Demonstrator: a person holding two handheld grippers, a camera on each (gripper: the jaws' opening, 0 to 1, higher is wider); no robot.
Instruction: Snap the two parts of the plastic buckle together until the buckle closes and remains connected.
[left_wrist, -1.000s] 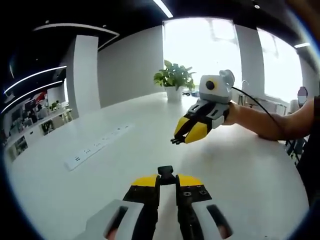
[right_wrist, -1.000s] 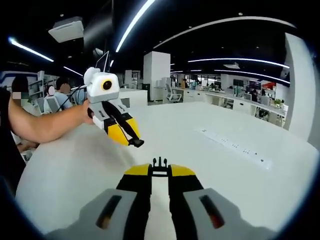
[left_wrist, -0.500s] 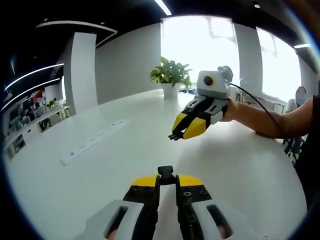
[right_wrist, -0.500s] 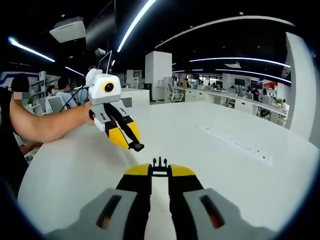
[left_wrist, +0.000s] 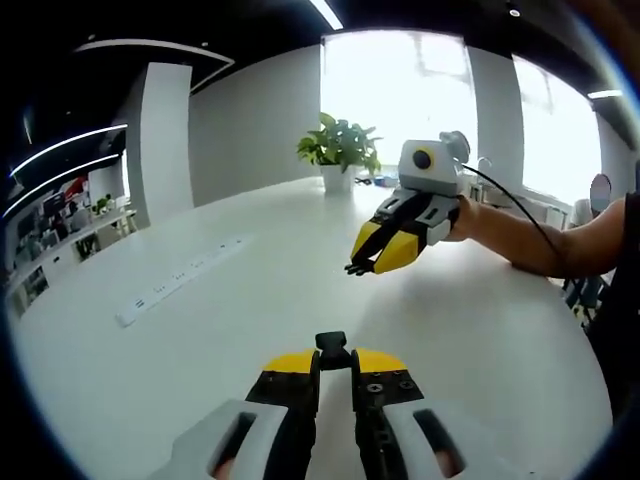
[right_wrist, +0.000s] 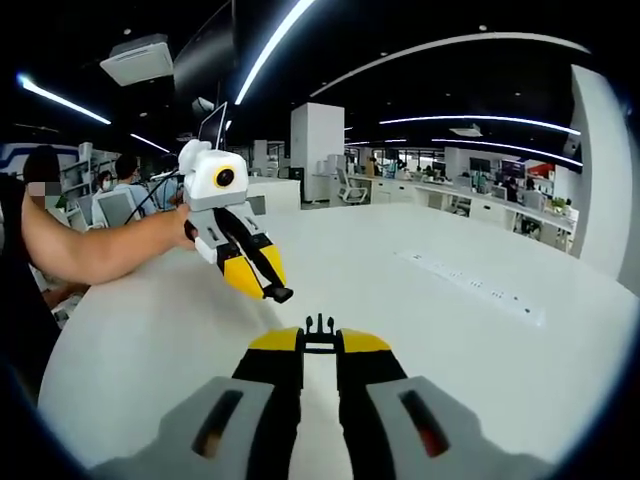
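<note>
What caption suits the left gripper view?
Two grippers, left and right, each pinch a black buckle part above a white table.

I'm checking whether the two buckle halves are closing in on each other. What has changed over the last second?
Little. In the left gripper view the right gripper, shut on its buckle part, sits slightly higher and further right; in the right gripper view the left gripper has edged right with its buckle part. Both views shifted too, so camera motion may explain some of it. Both jaws stay shut on their parts, still apart above the white table.
</note>
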